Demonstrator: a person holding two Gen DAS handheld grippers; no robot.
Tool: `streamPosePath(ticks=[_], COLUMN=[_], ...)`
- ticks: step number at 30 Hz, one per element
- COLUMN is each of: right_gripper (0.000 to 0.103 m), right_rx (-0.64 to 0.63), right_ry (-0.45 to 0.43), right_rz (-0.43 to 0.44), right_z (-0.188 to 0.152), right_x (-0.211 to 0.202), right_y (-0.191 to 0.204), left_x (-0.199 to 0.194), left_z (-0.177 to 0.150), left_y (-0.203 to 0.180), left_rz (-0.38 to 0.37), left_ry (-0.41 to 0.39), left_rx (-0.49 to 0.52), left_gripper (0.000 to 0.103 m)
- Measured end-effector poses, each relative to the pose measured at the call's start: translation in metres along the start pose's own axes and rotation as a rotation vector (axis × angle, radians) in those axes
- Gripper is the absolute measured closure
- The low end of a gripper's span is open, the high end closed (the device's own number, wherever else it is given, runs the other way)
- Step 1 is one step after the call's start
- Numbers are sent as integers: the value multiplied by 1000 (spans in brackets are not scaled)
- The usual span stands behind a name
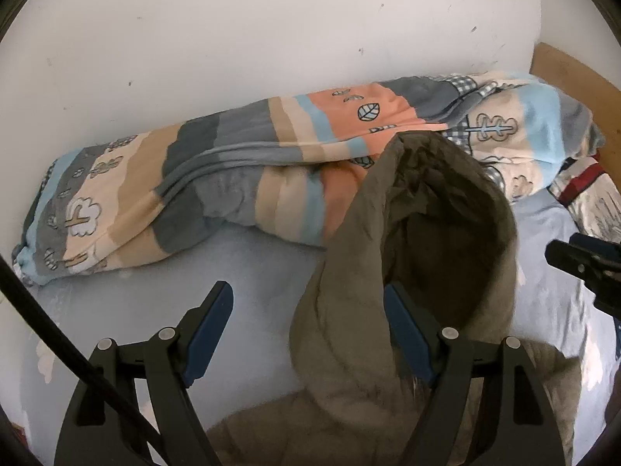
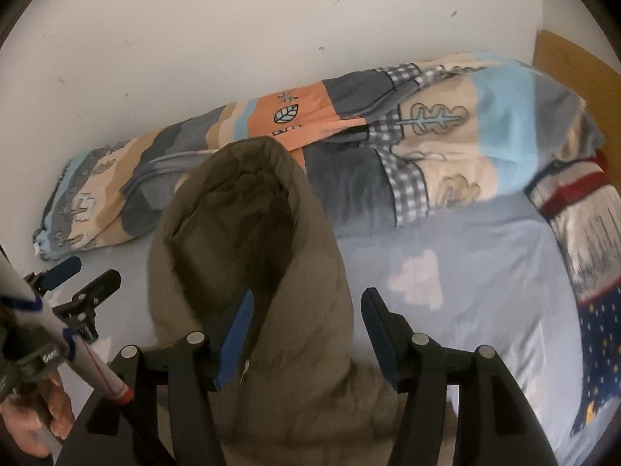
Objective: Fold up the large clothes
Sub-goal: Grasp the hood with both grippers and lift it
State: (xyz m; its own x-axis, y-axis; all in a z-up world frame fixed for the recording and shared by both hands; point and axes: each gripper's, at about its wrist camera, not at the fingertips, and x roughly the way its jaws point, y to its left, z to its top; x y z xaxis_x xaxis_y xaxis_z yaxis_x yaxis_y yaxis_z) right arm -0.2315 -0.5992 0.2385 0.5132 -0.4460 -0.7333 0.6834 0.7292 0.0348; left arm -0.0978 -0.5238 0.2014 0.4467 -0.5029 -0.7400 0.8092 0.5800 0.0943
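Left wrist view showed the left claw (image 1: 306,310) spread apart low in frame, gripping nothing, its right finger (image 1: 405,339) against the hood of the olive-brown padded jacket (image 1: 407,233) lying centre-right on the pale blue bed sheet (image 1: 264,268). The right claw (image 2: 306,326) also gaped, straddling the hood's edge. Both pointed forward, angled down. Best to close on matching hood edges, then fold evenly.

Qty: 1 olive hooded jacket (image 1: 427,233), 1 rolled patterned duvet (image 1: 233,178), 1 pillow (image 2: 582,209), 1 blue bedsheet (image 2: 485,272), 2 grippers—left (image 1: 306,310), right (image 2: 306,322).
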Motion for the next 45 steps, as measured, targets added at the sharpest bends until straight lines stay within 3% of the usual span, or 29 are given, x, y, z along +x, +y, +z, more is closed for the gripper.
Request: streamPosePath(ticks=[5, 12, 13, 14, 15, 20, 28, 34, 38, 41, 45], right_gripper=[41, 41, 48, 62, 89, 92, 92, 92, 92, 92, 92], right_rx=[29, 50, 45, 29, 4, -47, -28, 20, 59, 90, 148], right_ry=[-15, -2, 6, 18, 34, -29, -83, -105, -113, -98, -64], right_rz=[-13, -2, -1, -9, -29, -62, 12, 120, 157, 169, 172], right_z=[24, 32, 32, 31, 29, 16, -16, -79, -134, -178, -237], right_x=[44, 86, 92, 97, 101, 78, -5, -84, -117, -130, -134], right_y=[-4, -9, -8, -6, -4, -7, -18, -30, -35, -35, -37], left_x=[29, 67, 69, 70, 72, 53, -46, -114, -143, -145, -130], left_z=[15, 14, 12, 10, 9, -2, -39, -102, -171, -217, -274], left_y=[-8, -25, -26, -27, -27, -22, -12, 4, 10, 14, 9], left_rz=[-13, 28, 32, 28, 6, -25, -122, -174, -186, -228, -209], left_ry=[-2, 12, 2, 2, 17, 2, -37, -30, -34, 9, 102], left_rx=[6, 33, 37, 40, 37, 42, 54, -6, -62, -139, -216], left_gripper=[24, 25, 31, 68, 91, 91, 90, 89, 88, 86, 84])
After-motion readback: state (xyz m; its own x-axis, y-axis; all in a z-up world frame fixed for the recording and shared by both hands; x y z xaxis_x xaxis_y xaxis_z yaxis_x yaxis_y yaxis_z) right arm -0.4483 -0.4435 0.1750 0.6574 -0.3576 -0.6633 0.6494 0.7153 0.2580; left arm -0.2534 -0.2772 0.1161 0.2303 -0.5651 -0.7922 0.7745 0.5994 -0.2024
